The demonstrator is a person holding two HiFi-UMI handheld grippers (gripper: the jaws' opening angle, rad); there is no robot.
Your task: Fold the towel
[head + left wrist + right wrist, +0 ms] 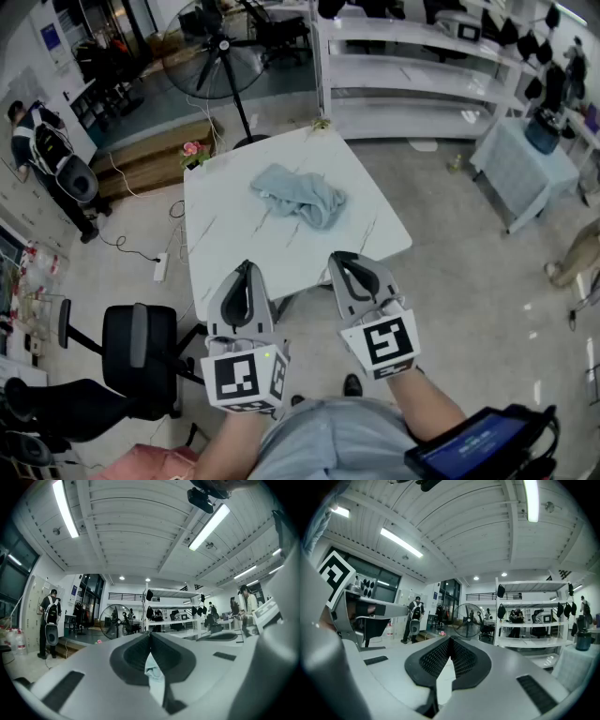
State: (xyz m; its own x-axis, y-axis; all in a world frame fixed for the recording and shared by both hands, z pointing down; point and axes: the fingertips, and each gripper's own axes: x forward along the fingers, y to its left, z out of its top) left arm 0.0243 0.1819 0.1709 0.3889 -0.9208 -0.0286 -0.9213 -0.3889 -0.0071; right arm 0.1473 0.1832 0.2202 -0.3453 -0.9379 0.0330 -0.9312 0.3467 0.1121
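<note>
A pale blue towel lies crumpled in a heap near the middle of the white table. Both grippers hover level over the table's near edge, short of the towel. My left gripper is shut with nothing in it. My right gripper is shut and empty too. In the left gripper view the jaws meet at their tips, and a strip of the towel shows through the gap below them. In the right gripper view the tips also meet, with only bare tabletop seen behind.
A black office chair stands left of the table's near corner. A floor fan and a small pink flower are beyond the far edge. White shelving runs along the back right. A person with a backpack stands far left.
</note>
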